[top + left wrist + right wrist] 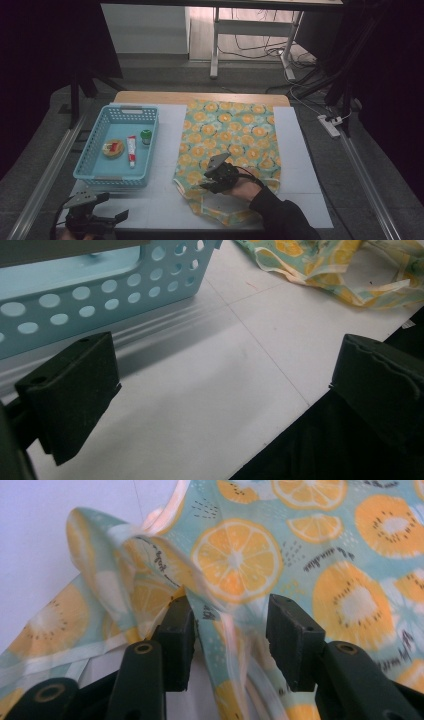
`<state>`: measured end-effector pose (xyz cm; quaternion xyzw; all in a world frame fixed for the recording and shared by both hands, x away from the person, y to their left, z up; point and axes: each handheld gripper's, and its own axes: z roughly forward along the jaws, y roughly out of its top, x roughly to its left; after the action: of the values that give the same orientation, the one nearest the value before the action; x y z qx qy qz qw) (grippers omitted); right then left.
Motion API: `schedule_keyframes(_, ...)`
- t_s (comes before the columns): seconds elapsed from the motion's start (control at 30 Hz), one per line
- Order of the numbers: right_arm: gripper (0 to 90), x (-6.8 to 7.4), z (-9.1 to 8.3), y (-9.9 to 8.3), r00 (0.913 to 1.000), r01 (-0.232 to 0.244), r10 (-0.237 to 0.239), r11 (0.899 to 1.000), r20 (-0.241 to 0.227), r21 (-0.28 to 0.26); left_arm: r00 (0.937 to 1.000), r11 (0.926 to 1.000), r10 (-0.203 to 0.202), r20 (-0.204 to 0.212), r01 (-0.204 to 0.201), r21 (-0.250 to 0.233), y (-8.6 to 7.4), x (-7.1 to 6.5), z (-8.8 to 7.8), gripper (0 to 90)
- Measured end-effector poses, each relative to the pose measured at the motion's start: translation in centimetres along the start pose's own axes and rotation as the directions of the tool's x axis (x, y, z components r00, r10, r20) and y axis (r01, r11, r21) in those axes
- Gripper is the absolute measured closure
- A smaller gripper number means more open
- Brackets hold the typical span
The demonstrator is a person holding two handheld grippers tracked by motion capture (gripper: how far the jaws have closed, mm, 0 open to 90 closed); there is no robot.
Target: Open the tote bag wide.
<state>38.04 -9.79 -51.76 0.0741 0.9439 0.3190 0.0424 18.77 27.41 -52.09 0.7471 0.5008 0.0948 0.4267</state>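
The right gripper (227,630) has its two black jaws parted around a raised fold of a citrus-print fabric bag (280,555), the cloth bunched up between them; the pads stand a little off the fold rather than pinching it, so the grip reads as released. Seen from above, that gripper (212,175) sits over the bag's (227,135) near left corner, close to the looped handle, with a dark-sleeved forearm (280,215) coming in from the table's near edge. The bag lies flat on the white table cover (300,165), spread across the middle and right of the table. The left gripper (220,390) hangs with jaws wide apart and nothing between them, over bare white surface just beside the near wall of a light blue perforated basket (100,295). From above, the basket (95,150) stands to the left of the bag and holds a round flat item (113,148), a white tube (131,150) and a small green-capped container (145,136).
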Motion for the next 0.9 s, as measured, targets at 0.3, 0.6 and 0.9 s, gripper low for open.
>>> schedule_keyframes(0.3,88.4,-0.3,0.9,0.7,0.9991,-0.032,0.032,0.999,-0.029,0.005,1.0000,1.0000,0.001,0.000,-0.001,-0.003,0.0,0.0,0.0,0.0)
schedule_keyframes(0.6,89.2,-1.8,-1.3,1.5,0.9911,-0.132,0.130,0.987,-0.028,-0.091,0.9999,1.0000,0.009,-0.007,-0.009,0.001,0.0,-0.1,0.0,0.0)
schedule_keyframes(0.9,89.5,-3.2,-3.5,3.2,0.9896,-0.124,0.133,0.983,0.057,-0.139,1.0000,0.9999,-0.002,0.003,0.002,0.016,0.1,-0.2,0.1,0.0)
